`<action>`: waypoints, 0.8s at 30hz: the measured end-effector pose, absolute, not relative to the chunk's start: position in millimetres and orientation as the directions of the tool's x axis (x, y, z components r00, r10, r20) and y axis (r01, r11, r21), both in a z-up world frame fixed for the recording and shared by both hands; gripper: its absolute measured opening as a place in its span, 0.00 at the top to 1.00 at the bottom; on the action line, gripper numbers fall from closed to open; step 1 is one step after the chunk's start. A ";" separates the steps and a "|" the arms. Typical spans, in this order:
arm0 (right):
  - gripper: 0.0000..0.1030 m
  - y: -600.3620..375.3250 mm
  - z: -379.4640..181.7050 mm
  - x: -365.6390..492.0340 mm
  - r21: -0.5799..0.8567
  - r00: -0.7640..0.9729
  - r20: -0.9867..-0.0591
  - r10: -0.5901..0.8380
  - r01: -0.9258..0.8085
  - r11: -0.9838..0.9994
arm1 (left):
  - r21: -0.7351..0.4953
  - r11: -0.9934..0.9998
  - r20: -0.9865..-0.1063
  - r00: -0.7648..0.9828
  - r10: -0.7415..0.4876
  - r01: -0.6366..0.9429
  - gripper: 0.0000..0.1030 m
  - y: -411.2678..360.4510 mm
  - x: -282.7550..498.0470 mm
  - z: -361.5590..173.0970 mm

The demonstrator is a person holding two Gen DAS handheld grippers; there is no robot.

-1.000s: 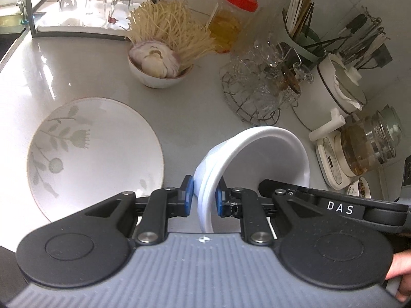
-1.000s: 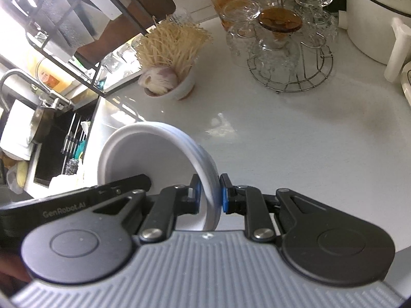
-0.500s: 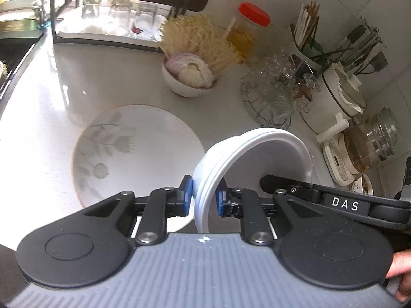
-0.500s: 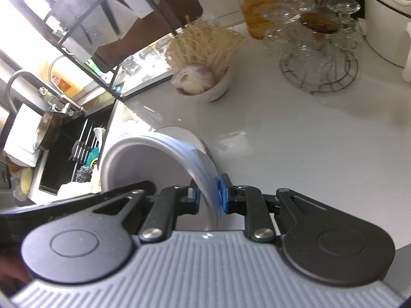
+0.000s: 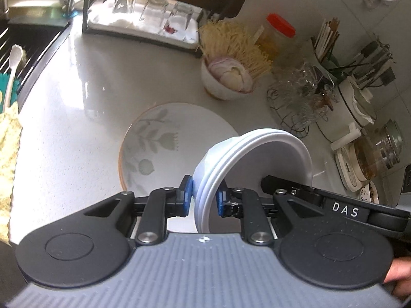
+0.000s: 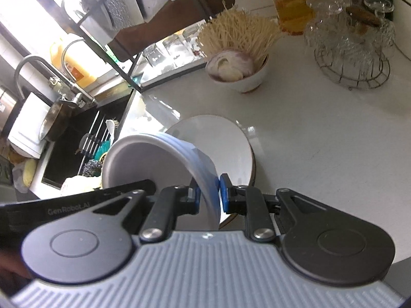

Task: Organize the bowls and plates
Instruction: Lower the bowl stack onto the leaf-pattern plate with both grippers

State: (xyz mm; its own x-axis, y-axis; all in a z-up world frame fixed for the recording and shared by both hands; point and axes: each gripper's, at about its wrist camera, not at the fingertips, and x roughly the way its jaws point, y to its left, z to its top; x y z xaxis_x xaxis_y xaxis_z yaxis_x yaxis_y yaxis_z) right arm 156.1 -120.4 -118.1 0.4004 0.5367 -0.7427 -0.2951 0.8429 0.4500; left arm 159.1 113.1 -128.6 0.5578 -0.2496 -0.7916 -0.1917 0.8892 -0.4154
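Observation:
A white bowl [image 5: 246, 154] is held tilted above the counter by both grippers at opposite sides of its rim. My left gripper [image 5: 204, 199] is shut on the rim. My right gripper [image 6: 208, 195] is shut on the other side of the same bowl [image 6: 159, 159]. Below and beyond the bowl lies a white plate with a grey leaf pattern [image 5: 169, 138], flat on the counter; it also shows in the right wrist view [image 6: 226, 138]. The bowl hides part of the plate.
A small bowl with onion and noodles [image 5: 226, 77] stands beyond the plate. A wire rack of glass cups [image 5: 300, 97], a red-lidded jar [image 5: 277, 36], a kettle and utensil holders line the right. A rack with glasses [image 5: 151, 15] stands at the back; the sink [image 6: 77, 138] is at the left.
Both grippers have carried the bowl left, toward the leaf plate, and higher. The plate now lies right behind the bowl in both views.

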 end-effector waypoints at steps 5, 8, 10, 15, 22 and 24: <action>0.82 -111.9 -115.3 159.4 0.430 0.404 -0.758 0.512 -0.281 0.858 | -0.425 0.882 -0.803 0.533 -0.265 -0.203 0.80 118.3 166.7 -131.7; 0.82 -106.0 -116.8 165.7 0.413 0.401 -0.773 0.492 -0.270 0.870 | -0.424 0.880 -0.815 0.515 -0.266 -0.217 0.78 119.7 174.5 -135.7; 0.82 -99.6 -117.6 169.9 0.397 0.404 -0.779 0.480 -0.275 0.876 | -0.398 0.893 -0.826 0.507 -0.248 -0.211 0.75 117.6 180.8 -138.1; 0.80 -87.3 -125.5 183.4 0.383 0.387 -0.798 0.462 -0.266 0.884 | -0.406 0.881 -0.839 0.482 -0.254 -0.243 0.74 126.0 190.9 -152.4; 0.80 -72.8 -137.9 195.8 0.376 0.353 -0.818 0.454 -0.270 0.887 | -0.436 0.850 -0.846 0.457 -0.275 -0.295 0.72 141.8 199.1 -168.3; 0.80 -72.2 -142.1 196.7 0.378 0.347 -0.821 0.453 -0.264 0.888 | -0.442 0.844 -0.846 0.455 -0.280 -0.303 0.71 143.6 202.0 -173.3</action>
State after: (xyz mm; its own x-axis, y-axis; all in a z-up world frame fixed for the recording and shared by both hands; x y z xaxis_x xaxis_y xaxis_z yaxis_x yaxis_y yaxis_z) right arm 196.7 -72.2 -142.1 0.3473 0.4527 -0.8212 -0.2636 0.8876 0.3778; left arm 202.0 143.6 -173.3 0.4545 -0.2800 -0.8456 -0.3032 0.8440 -0.4424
